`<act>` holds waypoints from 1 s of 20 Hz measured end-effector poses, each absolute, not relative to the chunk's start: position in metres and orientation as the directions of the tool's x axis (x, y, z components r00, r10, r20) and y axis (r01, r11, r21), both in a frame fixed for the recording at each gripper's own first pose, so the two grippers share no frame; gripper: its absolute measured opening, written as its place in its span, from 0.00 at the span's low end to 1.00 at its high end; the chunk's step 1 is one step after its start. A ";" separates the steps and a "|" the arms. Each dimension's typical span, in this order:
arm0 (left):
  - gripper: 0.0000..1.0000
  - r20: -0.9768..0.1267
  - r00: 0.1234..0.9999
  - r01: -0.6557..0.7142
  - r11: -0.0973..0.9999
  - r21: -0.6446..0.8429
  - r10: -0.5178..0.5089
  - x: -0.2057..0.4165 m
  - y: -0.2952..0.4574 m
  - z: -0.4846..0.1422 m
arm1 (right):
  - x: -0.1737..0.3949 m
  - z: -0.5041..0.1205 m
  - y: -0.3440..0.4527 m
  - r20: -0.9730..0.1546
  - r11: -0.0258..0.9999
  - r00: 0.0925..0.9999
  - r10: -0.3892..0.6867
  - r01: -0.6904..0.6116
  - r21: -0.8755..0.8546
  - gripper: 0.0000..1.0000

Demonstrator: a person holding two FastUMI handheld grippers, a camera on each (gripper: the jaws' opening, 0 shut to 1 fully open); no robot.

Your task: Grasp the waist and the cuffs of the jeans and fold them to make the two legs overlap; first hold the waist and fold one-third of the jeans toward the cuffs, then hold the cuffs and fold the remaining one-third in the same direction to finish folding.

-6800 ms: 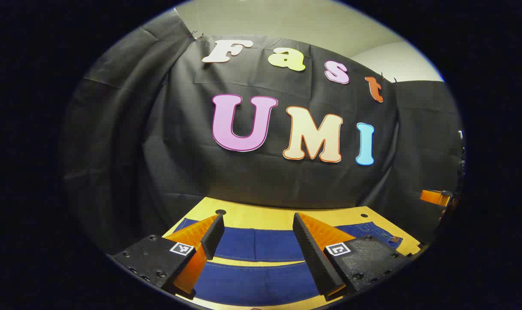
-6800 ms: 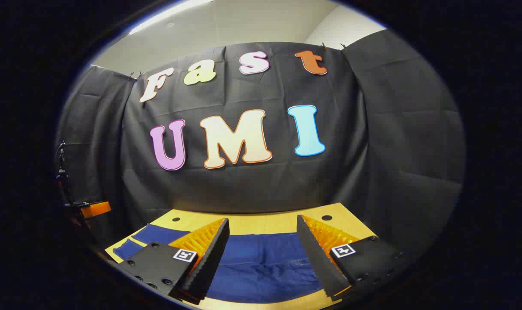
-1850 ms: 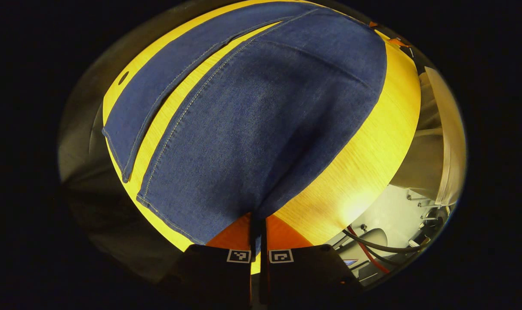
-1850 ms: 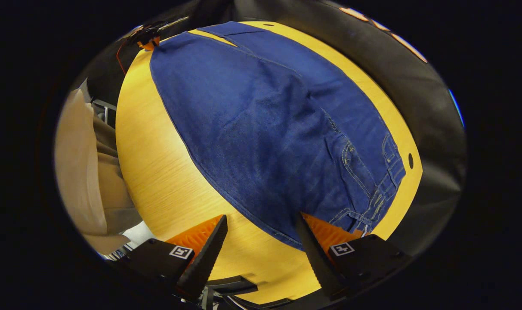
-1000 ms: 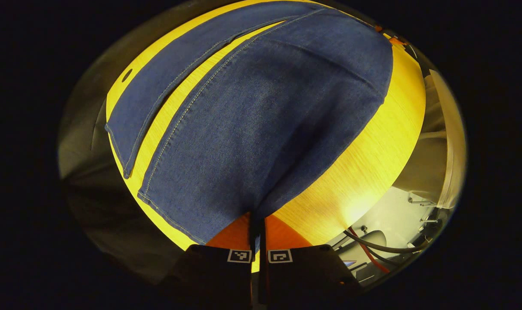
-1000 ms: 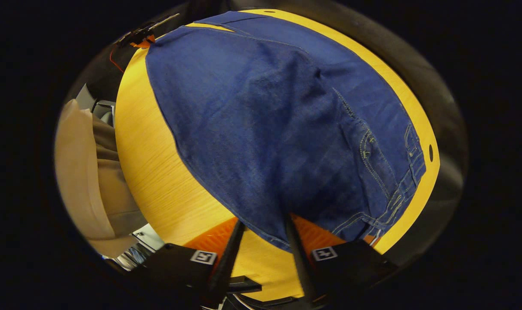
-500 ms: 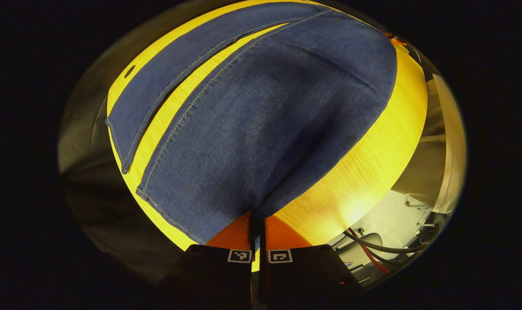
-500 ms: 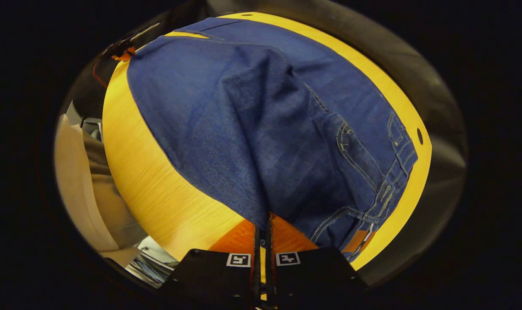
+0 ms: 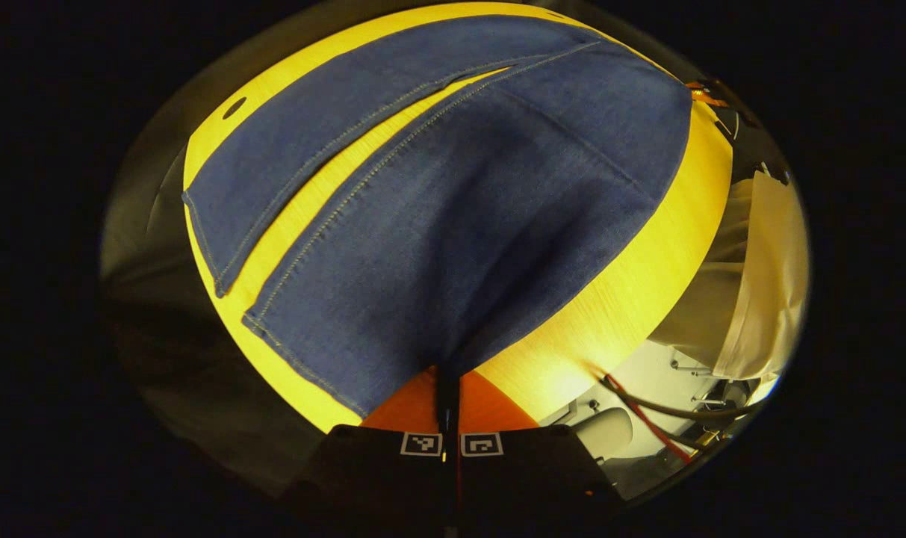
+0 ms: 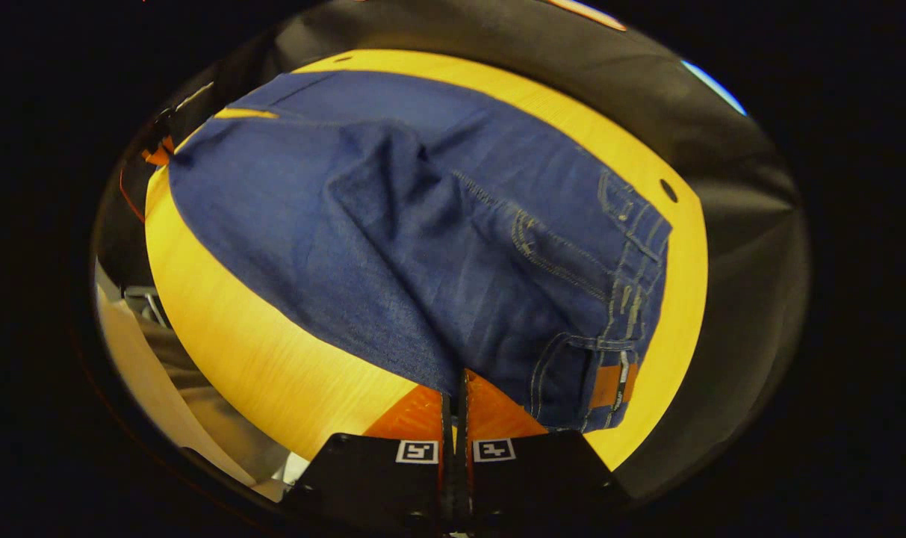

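Jeans (image 9: 453, 224) pinched between both tongs (image 10: 455, 403)

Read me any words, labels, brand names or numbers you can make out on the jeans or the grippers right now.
None can be read.
Square black-and-white markers on the right gripper and left gripper: coded patterns, no words.
Tan patch at the waistband of the jeans: too small and blurred to read.
Yellow table: no text.
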State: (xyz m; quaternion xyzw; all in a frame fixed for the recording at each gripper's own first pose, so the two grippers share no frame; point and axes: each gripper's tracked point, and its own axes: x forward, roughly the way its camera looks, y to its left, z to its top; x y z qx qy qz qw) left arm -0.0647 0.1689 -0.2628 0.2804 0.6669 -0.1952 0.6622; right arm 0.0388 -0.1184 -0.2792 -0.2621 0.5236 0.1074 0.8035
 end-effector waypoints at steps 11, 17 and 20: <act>0.00 -0.949 0.114 0.679 0.675 0.290 0.293 0.061 0.186 -0.152 | 0.151 -0.156 -0.089 -0.753 0.935 0.658 -0.014 -0.259 -0.244 0.02; 0.00 -0.890 0.291 0.568 0.685 0.456 0.351 0.170 0.196 -0.152 | 0.235 -0.156 -0.088 -0.706 0.962 0.709 0.001 -0.193 -0.193 0.02; 0.00 -0.858 0.344 0.509 0.693 0.511 0.380 0.214 0.207 -0.182 | 0.277 -0.176 -0.088 -0.701 0.983 0.713 0.029 -0.147 -0.108 0.00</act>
